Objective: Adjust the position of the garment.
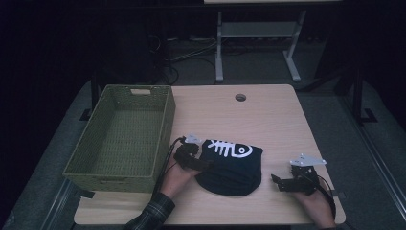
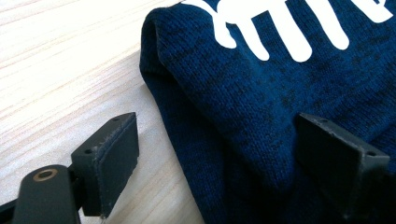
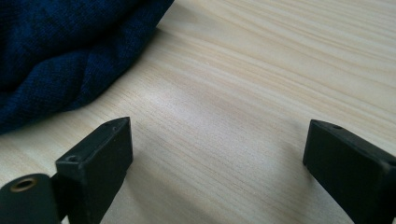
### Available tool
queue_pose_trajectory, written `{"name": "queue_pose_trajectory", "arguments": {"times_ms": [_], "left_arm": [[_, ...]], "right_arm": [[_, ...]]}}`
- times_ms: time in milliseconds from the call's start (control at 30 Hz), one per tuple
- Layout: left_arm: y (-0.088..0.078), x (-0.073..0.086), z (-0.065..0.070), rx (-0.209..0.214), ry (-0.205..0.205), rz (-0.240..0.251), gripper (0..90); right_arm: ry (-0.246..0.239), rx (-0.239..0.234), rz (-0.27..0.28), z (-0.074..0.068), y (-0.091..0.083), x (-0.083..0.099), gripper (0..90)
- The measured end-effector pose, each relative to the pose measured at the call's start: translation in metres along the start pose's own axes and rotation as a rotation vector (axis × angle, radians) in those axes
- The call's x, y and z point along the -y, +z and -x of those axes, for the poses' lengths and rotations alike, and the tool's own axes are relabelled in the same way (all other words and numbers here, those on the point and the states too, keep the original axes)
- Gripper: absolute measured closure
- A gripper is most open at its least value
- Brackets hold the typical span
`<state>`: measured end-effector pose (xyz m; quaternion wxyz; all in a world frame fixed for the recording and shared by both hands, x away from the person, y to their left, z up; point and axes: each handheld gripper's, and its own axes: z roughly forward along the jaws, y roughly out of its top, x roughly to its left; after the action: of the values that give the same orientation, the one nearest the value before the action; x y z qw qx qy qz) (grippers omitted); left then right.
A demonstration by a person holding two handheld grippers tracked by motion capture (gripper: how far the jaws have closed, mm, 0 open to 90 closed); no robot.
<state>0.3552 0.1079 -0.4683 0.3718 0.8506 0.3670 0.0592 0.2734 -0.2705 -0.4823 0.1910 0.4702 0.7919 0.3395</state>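
A folded dark blue knit garment (image 1: 232,167) with a white fish-skeleton print lies on the near middle of the wooden table (image 1: 268,120). My left gripper (image 1: 205,164) is at its left edge and is open. In the left gripper view the gripper (image 2: 217,135) straddles the garment's folded edge (image 2: 280,102): one jaw rests on bare wood, the other sits over the fabric, and nothing is pinched. My right gripper (image 1: 276,181) stands open to the right of the garment. In the right gripper view, bare wood lies between the gripper's (image 3: 217,140) jaws, and the garment (image 3: 56,56) sits at the upper left.
A green woven basket (image 1: 165,129), empty, occupies the table's left side close to my left hand. A round cable hole (image 1: 240,97) sits near the far edge. Beyond the table stand a white desk frame (image 1: 219,48) and floor cables.
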Motion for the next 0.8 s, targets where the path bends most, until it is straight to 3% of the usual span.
{"name": "queue_pose_trajectory", "arguments": {"times_ms": [67, 133, 267, 433, 633, 800], "left_arm": [[-0.0007, 0.0004, 0.0007, 0.016, 0.014, 0.004, 18.4], [-0.0018, 0.0006, 0.0000, 0.081, 0.022, 0.005, 37.3], [-0.0017, 0.0013, -0.0012, 0.119, 0.002, 0.009, 47.7], [-0.0014, 0.0005, -0.0017, 0.140, 0.003, -0.002, 56.0], [-0.0012, -0.0028, -0.0050, 0.169, -0.009, -0.030, 58.9], [-0.0018, -0.0064, -0.0031, 0.177, -0.008, -0.059, 68.6]], "right_arm": [[0.010, -0.005, -0.003, 0.0010, 0.0004, -0.0002, 8.0], [0.013, -0.004, -0.004, 0.0011, 0.0004, -0.0002, 8.0], [0.013, -0.003, -0.005, 0.0013, 0.0005, -0.0003, 8.0], [0.014, -0.003, -0.005, 0.0013, 0.0006, -0.0004, 8.0], [0.014, -0.003, -0.005, 0.0013, 0.0007, -0.0005, 8.0], [0.014, -0.003, -0.005, 0.0013, 0.0007, -0.0005, 8.0]]}}
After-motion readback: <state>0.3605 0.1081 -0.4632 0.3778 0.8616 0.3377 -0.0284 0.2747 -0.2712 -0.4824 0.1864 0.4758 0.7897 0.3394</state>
